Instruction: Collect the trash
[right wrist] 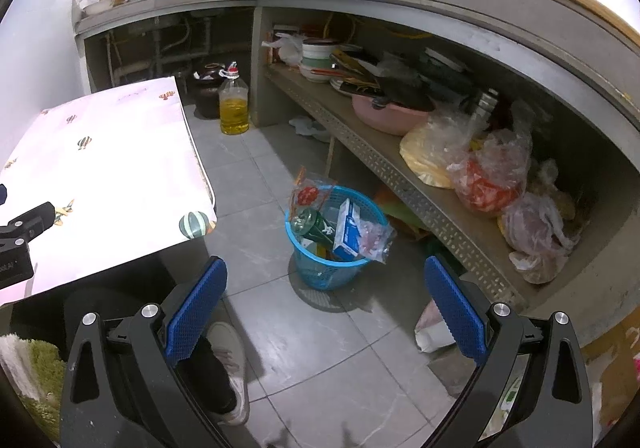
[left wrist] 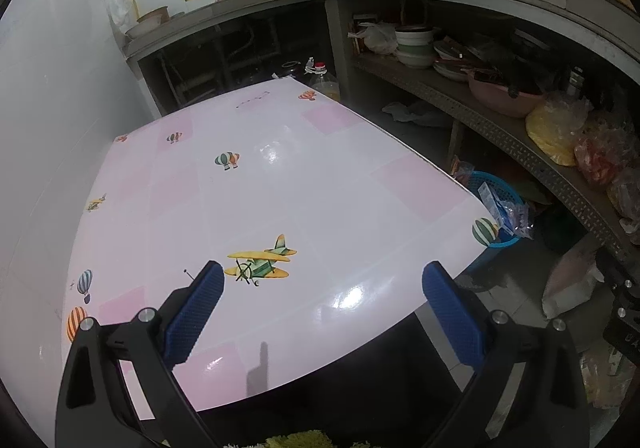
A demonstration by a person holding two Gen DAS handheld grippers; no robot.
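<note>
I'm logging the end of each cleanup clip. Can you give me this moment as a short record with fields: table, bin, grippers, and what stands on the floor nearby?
table: pink-and-white top with balloon and plane prints; no loose items seen on it
bin: blue basket on the tiled floor beside the table, holding a blue-white box, a green bottle and plastic wrappers
left gripper: jaws open, empty, above the table's near edge
right gripper: jaws open, empty, facing the basket
floor nearby: oil bottle by the counter
</note>
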